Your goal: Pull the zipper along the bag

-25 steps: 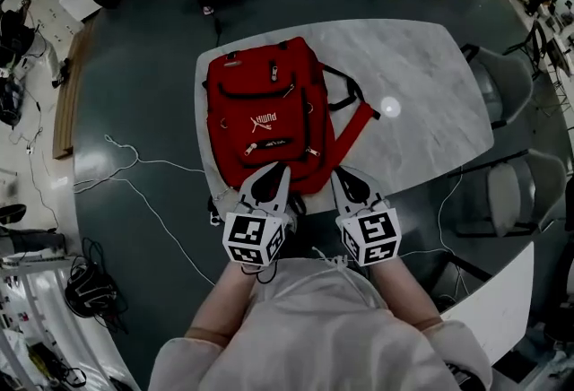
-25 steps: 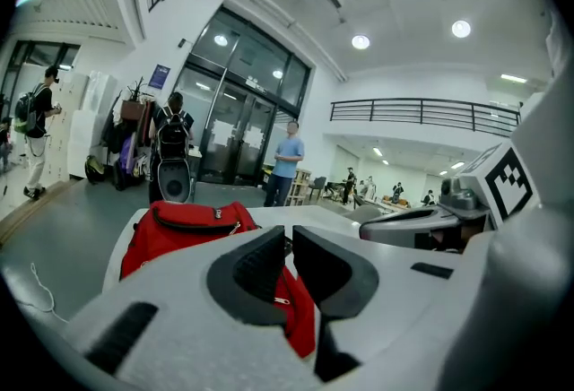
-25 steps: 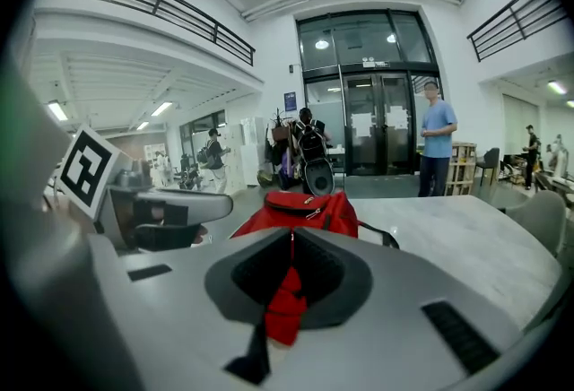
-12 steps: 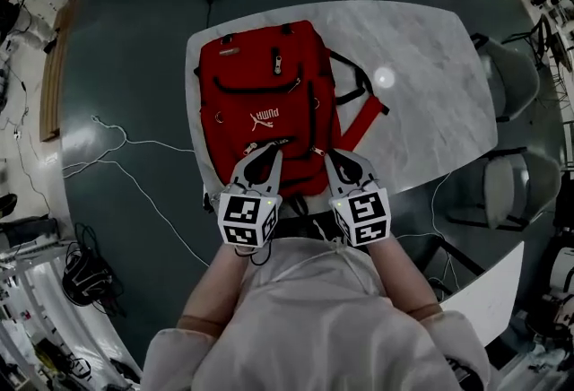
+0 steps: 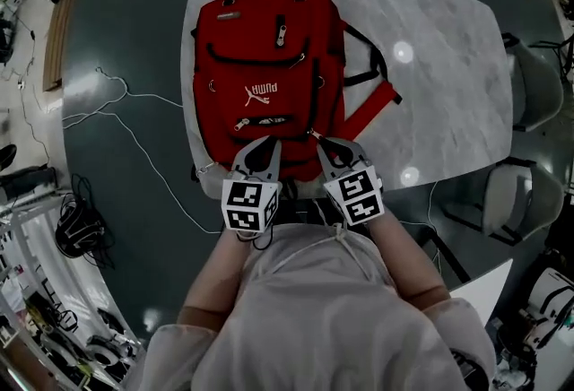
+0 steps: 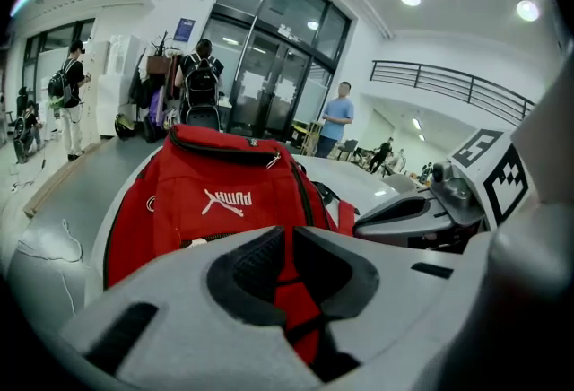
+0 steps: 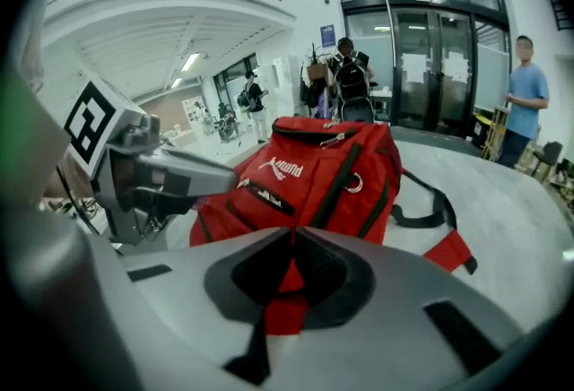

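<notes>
A red backpack (image 5: 269, 66) lies flat on the white marble table (image 5: 439, 93), front side up, with its black straps trailing to the right. A small zipper pull (image 5: 242, 124) sits at the left end of its lower front pocket. My left gripper (image 5: 265, 143) hovers over the bag's near end, just below that pocket, jaws shut with nothing between them. Beside it my right gripper (image 5: 321, 143) is also shut and empty, its tip by the bag's near right corner. The left gripper view shows the backpack (image 6: 215, 201) beyond the shut left gripper (image 6: 287, 232). The right gripper view shows the backpack (image 7: 323, 174) beyond the right gripper (image 7: 291, 237).
Two grey chairs (image 5: 529, 84) (image 5: 507, 201) stand at the table's right side. White cables (image 5: 117, 102) run over the dark floor on the left. People (image 6: 339, 116) (image 7: 525, 84) stand far off by the glass doors.
The head view has tilted, so the bag and table sit higher in the picture. Both grippers stay shut and have edged slightly forward over the bag's near end.
</notes>
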The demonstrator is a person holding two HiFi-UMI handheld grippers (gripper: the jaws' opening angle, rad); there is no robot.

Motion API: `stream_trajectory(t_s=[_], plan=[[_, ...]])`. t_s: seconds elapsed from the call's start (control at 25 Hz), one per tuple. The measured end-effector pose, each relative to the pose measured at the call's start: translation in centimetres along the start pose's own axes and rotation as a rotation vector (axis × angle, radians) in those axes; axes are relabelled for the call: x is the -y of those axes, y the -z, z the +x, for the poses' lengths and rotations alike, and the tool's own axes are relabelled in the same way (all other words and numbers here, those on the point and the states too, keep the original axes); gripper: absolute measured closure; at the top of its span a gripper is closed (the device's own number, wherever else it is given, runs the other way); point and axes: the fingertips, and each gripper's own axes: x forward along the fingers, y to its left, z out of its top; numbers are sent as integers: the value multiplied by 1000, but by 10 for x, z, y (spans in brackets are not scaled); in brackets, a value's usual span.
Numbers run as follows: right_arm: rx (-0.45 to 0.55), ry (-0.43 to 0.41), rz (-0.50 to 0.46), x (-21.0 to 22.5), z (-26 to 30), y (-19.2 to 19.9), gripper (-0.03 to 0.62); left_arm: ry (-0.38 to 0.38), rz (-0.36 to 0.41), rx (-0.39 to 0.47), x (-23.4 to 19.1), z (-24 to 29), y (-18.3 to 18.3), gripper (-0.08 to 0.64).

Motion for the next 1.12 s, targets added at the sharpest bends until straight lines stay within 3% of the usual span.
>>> stream_trajectory(t_s=[0.24, 0.44, 0.68, 1.12], plan=[[-109, -104, -19, -3, 29, 29, 561, -30, -17, -66, 8, 10, 28, 518], [-164, -115, -122, 1, 46, 35, 557, -48, -32, -81, 9, 19, 37, 517], [-201, -138, -139, 2, 58, 43, 529, -46, -44, -102, 12, 30, 49, 517], [-252, -196, -58, 6, 75, 49, 520, -50, -65, -140, 11, 50, 63, 517]])
